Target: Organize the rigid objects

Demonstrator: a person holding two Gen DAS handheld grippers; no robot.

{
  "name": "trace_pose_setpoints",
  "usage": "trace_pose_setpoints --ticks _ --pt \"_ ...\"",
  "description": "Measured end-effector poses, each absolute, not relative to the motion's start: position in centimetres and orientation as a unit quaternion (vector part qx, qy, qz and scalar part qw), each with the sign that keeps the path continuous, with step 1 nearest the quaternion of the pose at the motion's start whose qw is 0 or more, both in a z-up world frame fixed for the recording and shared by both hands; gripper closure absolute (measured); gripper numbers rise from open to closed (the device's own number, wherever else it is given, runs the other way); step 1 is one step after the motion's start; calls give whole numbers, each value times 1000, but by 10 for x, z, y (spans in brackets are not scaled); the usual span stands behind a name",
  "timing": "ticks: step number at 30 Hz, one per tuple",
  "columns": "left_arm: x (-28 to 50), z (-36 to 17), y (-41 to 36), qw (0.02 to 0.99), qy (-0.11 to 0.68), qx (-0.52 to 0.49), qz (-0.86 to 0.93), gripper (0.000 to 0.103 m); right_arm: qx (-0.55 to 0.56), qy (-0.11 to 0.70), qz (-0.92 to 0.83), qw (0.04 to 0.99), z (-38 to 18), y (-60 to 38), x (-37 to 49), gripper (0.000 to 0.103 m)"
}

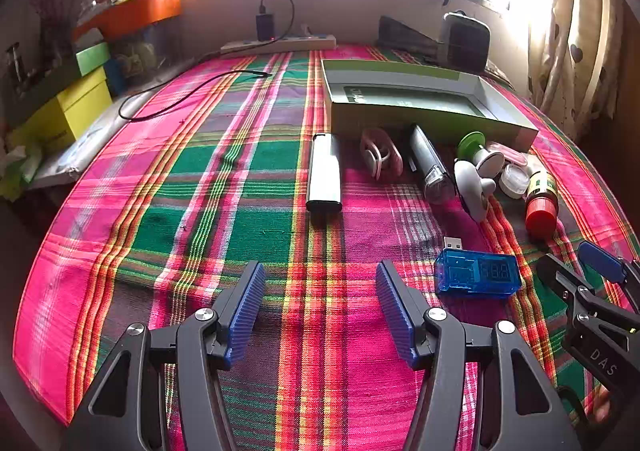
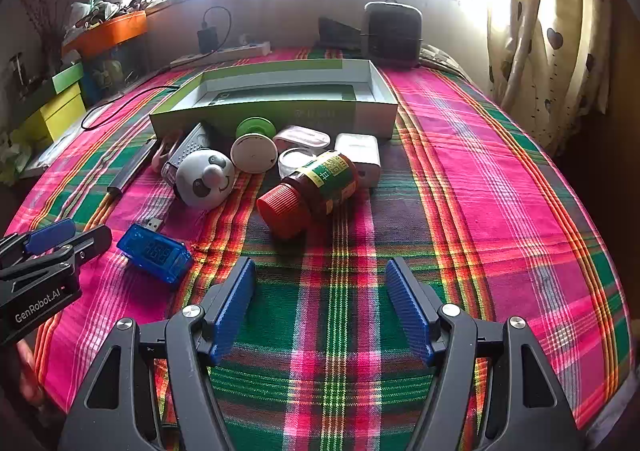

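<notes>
Your left gripper [image 1: 320,311] is spread wide, nothing between its blue pads, low over the plaid cloth [image 1: 240,179]. Your right gripper [image 2: 320,309] is likewise released, nothing in it, also over the cloth.

Nearest item: the blue USB meter [image 1: 476,273], flat on the cloth between the two grippers, just right of your left fingers, plug pointing away.

Past it, a row of loose things. Silver rectangular case [image 1: 325,173] lies alone at the left, lengthwise. Then pink clip-like piece [image 1: 380,155], dark cylindrical device [image 1: 428,167], white panda-face gadget [image 2: 205,179], brown bottle with red cap [image 2: 308,191] on its side, cap toward you. Behind the bottle and touching or nearly so: small clear jar [image 2: 294,161], white round disc [image 2: 254,153], green round lid [image 2: 256,127], pink-lidded container [image 2: 302,137], white square box [image 2: 358,155].

Behind the row, open green tray-box [image 2: 376,89], nothing loose in it.

Far edge: power strip [image 1: 280,43] with a black charger plugged in.
</notes>
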State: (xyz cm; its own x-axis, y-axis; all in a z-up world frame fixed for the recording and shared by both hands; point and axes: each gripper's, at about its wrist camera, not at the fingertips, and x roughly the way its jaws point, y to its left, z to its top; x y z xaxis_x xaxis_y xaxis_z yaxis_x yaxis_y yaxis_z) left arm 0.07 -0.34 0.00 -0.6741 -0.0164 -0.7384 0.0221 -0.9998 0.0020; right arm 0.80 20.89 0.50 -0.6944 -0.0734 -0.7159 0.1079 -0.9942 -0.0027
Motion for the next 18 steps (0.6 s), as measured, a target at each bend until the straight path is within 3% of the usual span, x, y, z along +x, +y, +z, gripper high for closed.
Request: trace_pose_setpoints --ticks 18 --pt "1 -1 -3 11 3 403 -915 46 386 23 -921 49 3 208 9 35"
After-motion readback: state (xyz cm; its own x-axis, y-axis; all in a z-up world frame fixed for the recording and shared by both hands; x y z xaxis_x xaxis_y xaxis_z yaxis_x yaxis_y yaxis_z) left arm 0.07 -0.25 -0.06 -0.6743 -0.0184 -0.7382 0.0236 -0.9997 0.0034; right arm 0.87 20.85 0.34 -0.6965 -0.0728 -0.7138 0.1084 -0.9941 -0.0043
